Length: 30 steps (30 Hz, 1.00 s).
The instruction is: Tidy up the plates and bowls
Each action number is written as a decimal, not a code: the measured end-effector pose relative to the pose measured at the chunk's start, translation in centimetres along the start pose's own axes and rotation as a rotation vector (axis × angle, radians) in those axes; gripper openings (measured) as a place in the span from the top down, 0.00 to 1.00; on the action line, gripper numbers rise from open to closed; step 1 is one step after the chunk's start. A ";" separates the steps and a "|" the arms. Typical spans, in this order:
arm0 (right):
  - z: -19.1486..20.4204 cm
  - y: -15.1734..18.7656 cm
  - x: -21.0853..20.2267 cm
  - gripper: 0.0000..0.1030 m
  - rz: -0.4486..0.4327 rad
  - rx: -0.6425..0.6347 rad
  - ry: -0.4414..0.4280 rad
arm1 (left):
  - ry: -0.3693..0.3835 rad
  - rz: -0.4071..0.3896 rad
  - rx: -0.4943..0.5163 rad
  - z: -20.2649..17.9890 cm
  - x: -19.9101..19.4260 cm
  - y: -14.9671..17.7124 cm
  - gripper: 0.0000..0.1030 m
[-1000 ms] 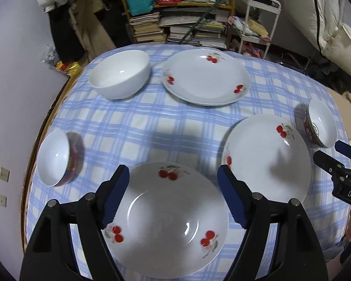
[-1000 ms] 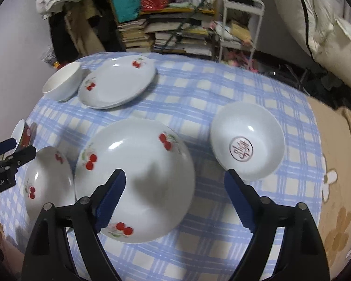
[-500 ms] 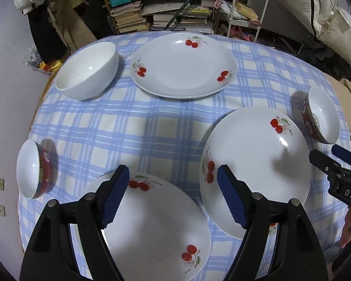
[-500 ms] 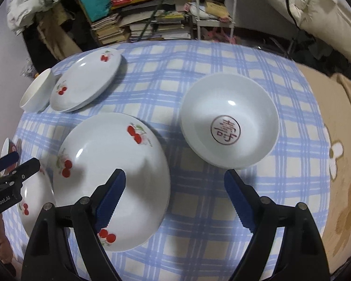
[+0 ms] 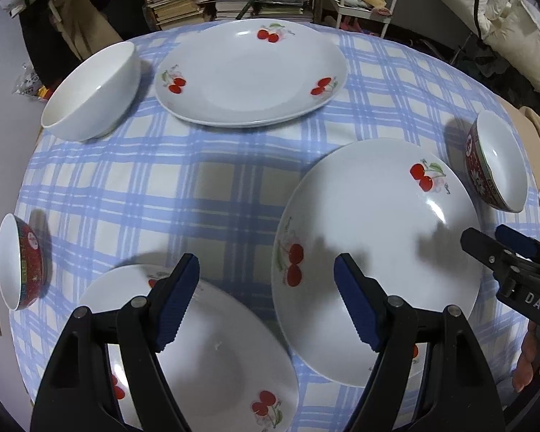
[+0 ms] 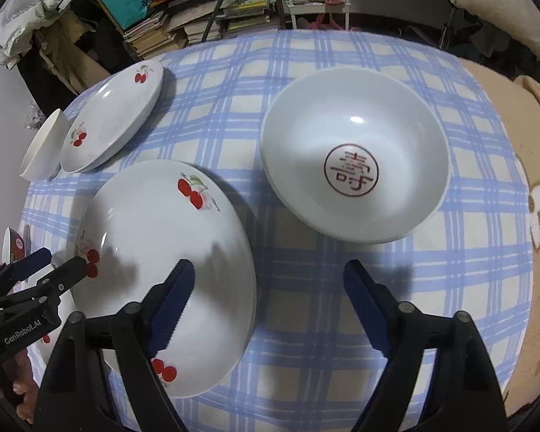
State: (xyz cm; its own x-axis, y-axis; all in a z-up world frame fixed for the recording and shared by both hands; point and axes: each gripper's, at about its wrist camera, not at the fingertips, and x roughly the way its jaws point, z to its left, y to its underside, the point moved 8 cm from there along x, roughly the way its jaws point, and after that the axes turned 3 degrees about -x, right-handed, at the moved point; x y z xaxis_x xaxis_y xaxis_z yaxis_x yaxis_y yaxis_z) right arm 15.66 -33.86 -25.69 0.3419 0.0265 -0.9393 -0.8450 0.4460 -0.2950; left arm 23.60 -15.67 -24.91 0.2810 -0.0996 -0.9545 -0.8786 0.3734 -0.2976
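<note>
Hiding near plate [image 5: 212, 352] rim, left gripper [image 5: 266, 302], jaws seemingly apart

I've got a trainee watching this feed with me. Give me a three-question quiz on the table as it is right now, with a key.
1. True or false: the left gripper is shut on a plate.
2. How many cherry plates are on the checked tablecloth?
3. Multiple choice: what is printed inside the wide white bowl? A) cherries B) a red character in a circle C) nothing

Key
1. False. Both the left gripper and the right gripper are open and hold nothing.
2. Three: the far cherry plate, the middle cherry plate and the near cherry plate.
3. B.
</note>
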 end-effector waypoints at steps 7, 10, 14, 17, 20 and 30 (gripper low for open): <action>0.0 0.5 0.9 0.38 0.044 0.008 -0.012 | 0.018 0.019 0.039 -0.9 0.8 0.1 0.57; 0.2 0.8 1.2 0.50 0.068 0.013 -0.041 | 0.034 0.030 0.071 -1.6 1.2 0.2 0.76; 0.0 1.1 1.6 0.64 0.093 0.047 -0.053 | 0.019 0.010 0.066 -1.6 1.1 0.0 0.81; 0.4 1.5 1.8 0.75 0.123 0.068 -0.101 | 0.035 0.019 0.041 -1.1 1.3 -0.2 0.85; 1.5 2.0 1.7 0.82 0.129 0.025 -0.097 | 0.044 0.038 0.023 -0.9 1.6 -0.1 0.85; 1.5 1.7 0.8 0.83 0.097 0.010 -0.089 | 0.054 0.033 0.019 -1.2 0.6 0.7 0.85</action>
State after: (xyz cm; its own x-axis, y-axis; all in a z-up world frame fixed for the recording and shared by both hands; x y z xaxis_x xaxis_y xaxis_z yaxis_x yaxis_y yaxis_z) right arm 15.17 -31.75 -26.67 0.2947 0.1487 -0.9440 -0.8719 0.4460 -0.2019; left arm 22.72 -16.61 -25.70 0.2304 -0.1362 -0.9635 -0.8793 0.3951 -0.2661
